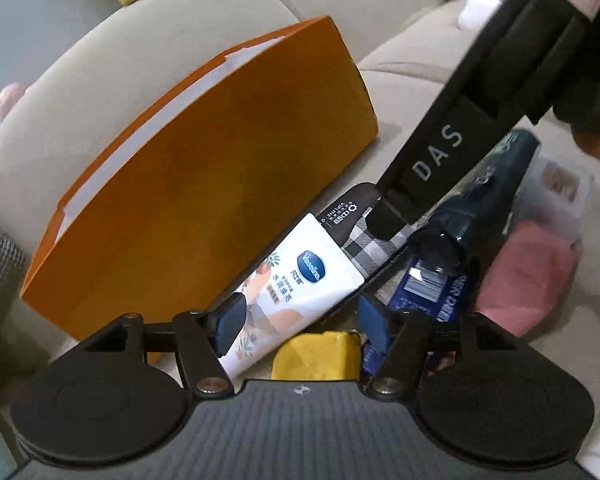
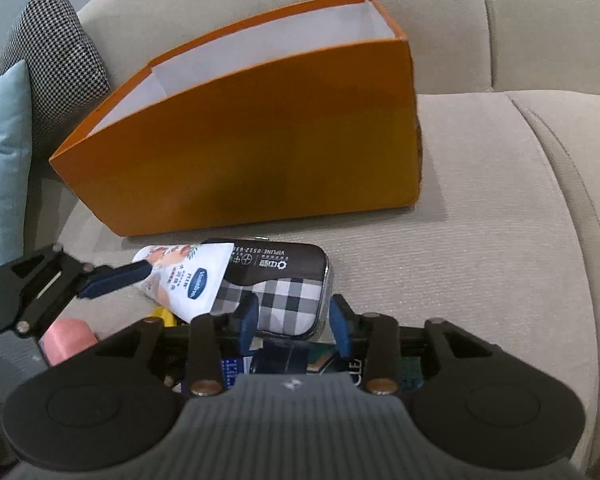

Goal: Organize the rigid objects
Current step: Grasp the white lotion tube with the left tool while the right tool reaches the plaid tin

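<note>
vaseline tube [image 1: 300, 280] lies between open left tongs [image 1: 300, 318].

Both wrist cams sit low and close over the sofa seat [image 2: 480, 240], pitched down, facing the orange box [image 2: 260, 140]. Left cam views it from its left end, rolled; right cam squarer, in front. Shared: box [image 1: 204, 184], Vaseline tube [image 1: 300, 280], plaid tin [image 2: 288, 296] just before it.
</note>
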### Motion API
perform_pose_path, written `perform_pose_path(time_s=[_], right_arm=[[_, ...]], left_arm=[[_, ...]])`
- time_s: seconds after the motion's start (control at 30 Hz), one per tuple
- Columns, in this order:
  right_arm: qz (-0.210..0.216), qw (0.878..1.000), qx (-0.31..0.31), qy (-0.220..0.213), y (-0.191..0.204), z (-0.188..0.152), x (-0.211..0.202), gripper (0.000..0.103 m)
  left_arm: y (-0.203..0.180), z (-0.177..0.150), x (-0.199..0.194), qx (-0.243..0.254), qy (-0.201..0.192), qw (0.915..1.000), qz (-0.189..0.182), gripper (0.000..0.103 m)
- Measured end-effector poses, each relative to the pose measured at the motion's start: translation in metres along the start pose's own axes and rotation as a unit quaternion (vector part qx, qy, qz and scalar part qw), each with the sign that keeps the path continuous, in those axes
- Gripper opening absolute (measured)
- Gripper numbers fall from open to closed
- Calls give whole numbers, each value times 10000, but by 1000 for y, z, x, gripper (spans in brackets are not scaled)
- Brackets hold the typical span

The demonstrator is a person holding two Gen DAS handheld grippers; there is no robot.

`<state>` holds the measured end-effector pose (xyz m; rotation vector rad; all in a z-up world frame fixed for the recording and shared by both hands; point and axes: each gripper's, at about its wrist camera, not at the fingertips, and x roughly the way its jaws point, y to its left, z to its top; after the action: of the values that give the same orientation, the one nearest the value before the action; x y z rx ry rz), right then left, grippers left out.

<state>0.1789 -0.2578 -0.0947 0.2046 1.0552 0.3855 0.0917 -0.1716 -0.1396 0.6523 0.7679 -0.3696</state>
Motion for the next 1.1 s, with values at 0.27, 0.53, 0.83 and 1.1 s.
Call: perform_pose_path(time_s=[0.27,0.53,0.83,1.1], right_arm=[[113,9999,-19,108,-2,-2,13,43],[-83,9991,-386,138,10,2,9,40],[-372,9786,-2012,208,54,1,10,42],[-708,9225,-3737,661,84,-4,35,54]], left_arm=[[11,-3,-5,-160,-167,9994,-270,57],[48,4,-31,-765,-510,9958,6,21],[114,-29,-66,-2521,-342,9671,-31,12],[115,-42,-66,-2850,-272,9581,-46,14]])
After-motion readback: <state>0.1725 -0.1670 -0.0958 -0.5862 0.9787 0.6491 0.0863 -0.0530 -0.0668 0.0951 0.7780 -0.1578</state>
